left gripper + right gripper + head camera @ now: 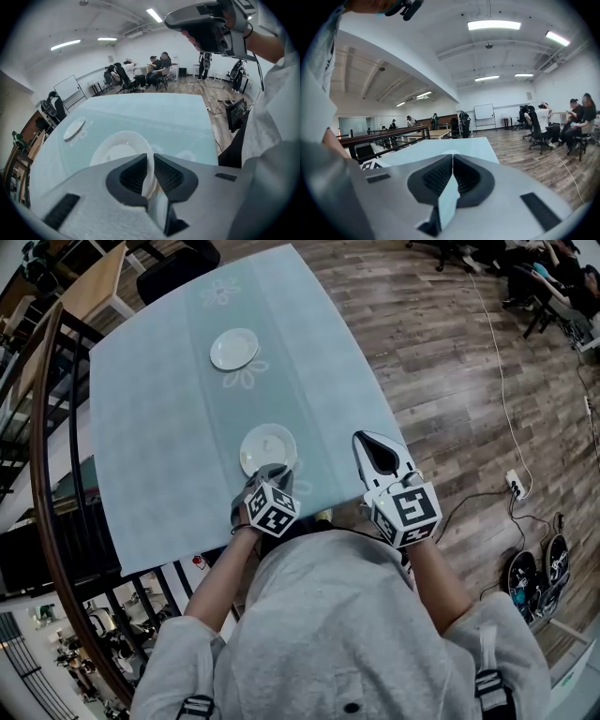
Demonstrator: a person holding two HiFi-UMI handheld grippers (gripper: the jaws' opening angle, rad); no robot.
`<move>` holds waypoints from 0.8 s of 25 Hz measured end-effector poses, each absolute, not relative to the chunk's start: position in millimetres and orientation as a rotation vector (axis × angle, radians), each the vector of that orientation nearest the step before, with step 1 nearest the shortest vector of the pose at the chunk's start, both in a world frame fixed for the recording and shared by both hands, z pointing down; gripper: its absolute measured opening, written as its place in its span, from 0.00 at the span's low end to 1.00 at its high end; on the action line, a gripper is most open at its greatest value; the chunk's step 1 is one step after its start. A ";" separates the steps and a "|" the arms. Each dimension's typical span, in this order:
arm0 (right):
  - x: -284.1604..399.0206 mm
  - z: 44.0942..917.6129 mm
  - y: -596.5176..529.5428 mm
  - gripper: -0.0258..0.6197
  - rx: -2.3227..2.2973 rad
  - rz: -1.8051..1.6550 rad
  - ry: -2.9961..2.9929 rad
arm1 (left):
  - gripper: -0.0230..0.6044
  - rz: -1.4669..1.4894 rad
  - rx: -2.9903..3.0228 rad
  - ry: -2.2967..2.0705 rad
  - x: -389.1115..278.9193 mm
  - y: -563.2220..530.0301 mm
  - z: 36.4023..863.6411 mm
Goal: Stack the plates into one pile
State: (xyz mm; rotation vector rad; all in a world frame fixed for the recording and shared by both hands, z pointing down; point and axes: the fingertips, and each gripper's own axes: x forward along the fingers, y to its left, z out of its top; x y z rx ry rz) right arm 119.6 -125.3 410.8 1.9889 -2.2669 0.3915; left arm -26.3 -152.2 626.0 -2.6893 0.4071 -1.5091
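Note:
Two white plates lie on the pale blue tablecloth (pixel 159 427). The near plate (pixel 267 446) (pixel 117 147) has its near rim pinched between the jaws of my left gripper (pixel 269 471) (pixel 151 157), which is shut on it and points steeply down. The far plate (pixel 233 348) (pixel 74 128) lies alone on a flower print further up the table. My right gripper (pixel 367 439) (pixel 452 157) hovers at the table's near right edge, held roughly level, shut with nothing between its pads. It also shows high in the left gripper view (pixel 206 23).
A dark wooden railing (pixel 42 427) runs along the table's left side. A black chair (pixel 178 268) stands at the far edge. Cables and a power strip (pixel 514 482) lie on the wooden floor to the right. People sit on chairs (pixel 140 75) in the distance.

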 end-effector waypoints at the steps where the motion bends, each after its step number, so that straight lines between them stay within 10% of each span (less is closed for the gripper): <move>1: 121.5 410.8 -125.8 0.08 1.988 0.391 -2.264 | 0.10 -1.512 -2.697 0.405 -24.4 -151.3 627.4; 20: 120.0 419.1 -124.8 0.08 1.975 0.409 -2.231 | 0.12 -1.390 -3.028 0.577 -30.3 -147.7 621.4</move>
